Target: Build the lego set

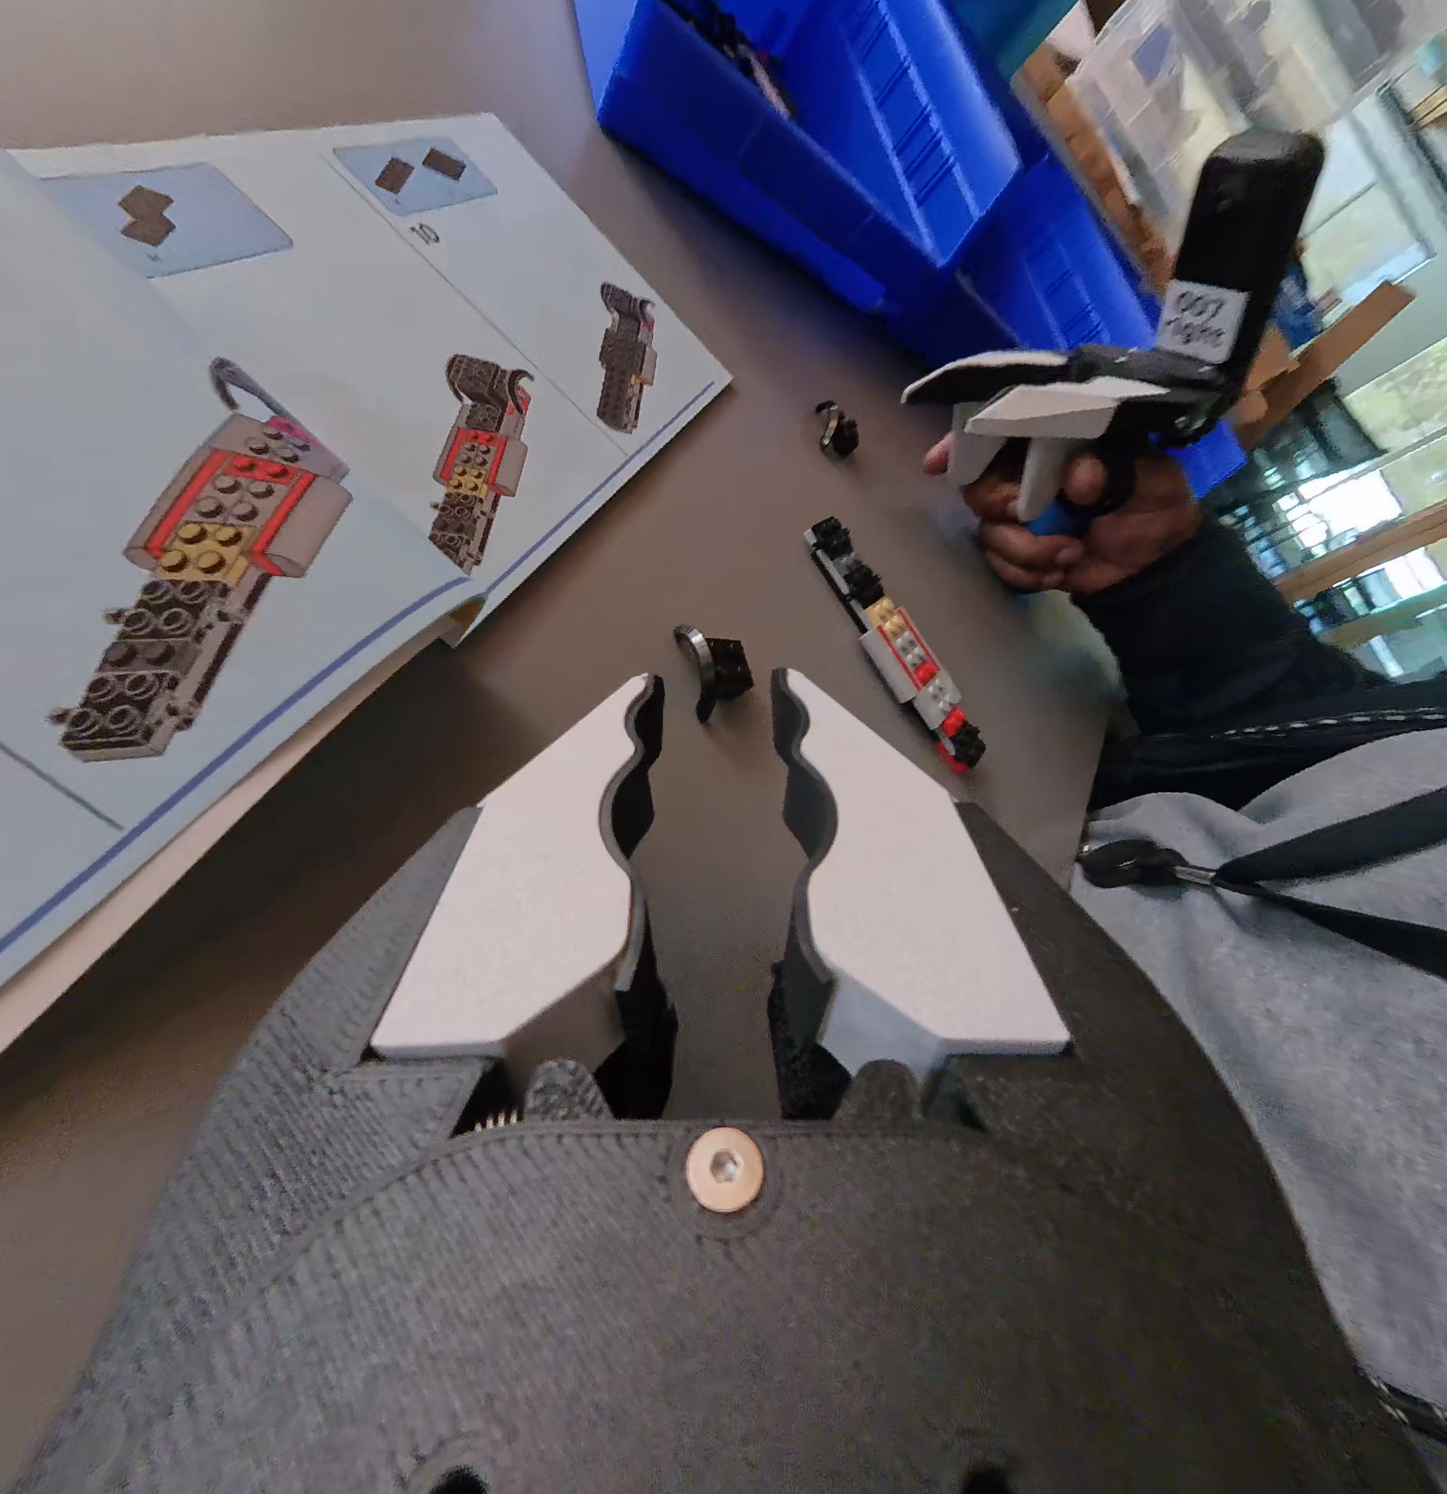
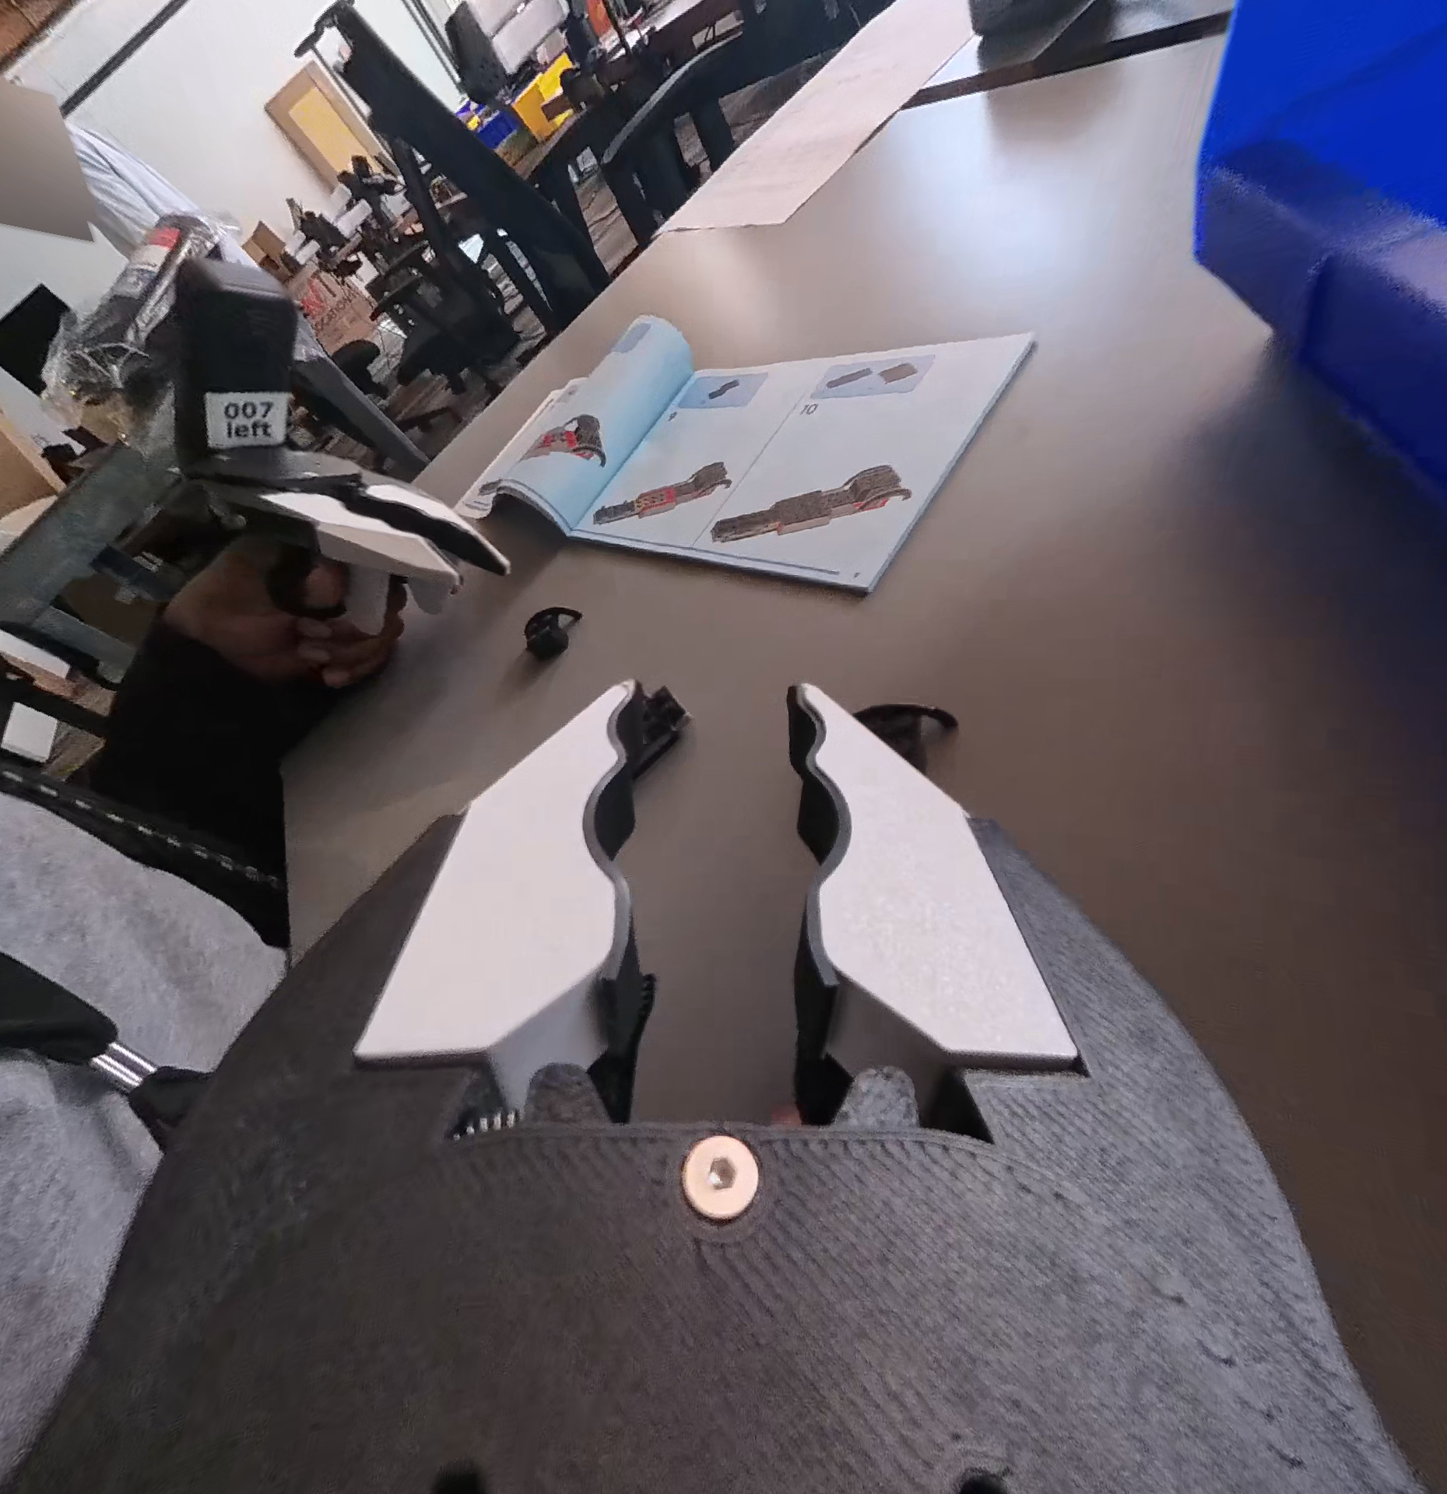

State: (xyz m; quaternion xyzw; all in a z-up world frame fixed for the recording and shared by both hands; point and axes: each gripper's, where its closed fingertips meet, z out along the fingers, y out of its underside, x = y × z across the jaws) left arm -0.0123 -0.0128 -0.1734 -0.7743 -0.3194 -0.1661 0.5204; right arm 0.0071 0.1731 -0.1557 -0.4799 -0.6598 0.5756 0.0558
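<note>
My left gripper (image 1: 713, 694) is open and empty, low over the dark table. A small black Lego piece with a ring (image 1: 716, 667) lies just beyond its fingertips; it also shows in the right wrist view (image 2: 552, 630). A long black, grey, red and gold Lego assembly (image 1: 898, 647) lies to its right. A second small black piece (image 1: 837, 424) lies farther off. My right gripper (image 2: 710, 699) is open and empty. The assembly's black end (image 2: 659, 718) shows by its left finger, the rest hidden. A curved black piece (image 2: 906, 719) lies behind its right finger.
An open instruction booklet (image 1: 299, 404) lies on the table's left part and shows in the right wrist view (image 2: 744, 469). Blue bins (image 1: 825, 162) stand at the far edge (image 2: 1351, 242). The person's grey and black sleeves flank the table's near edge. The grippers' ends are close to 20 centimeters from one another.
</note>
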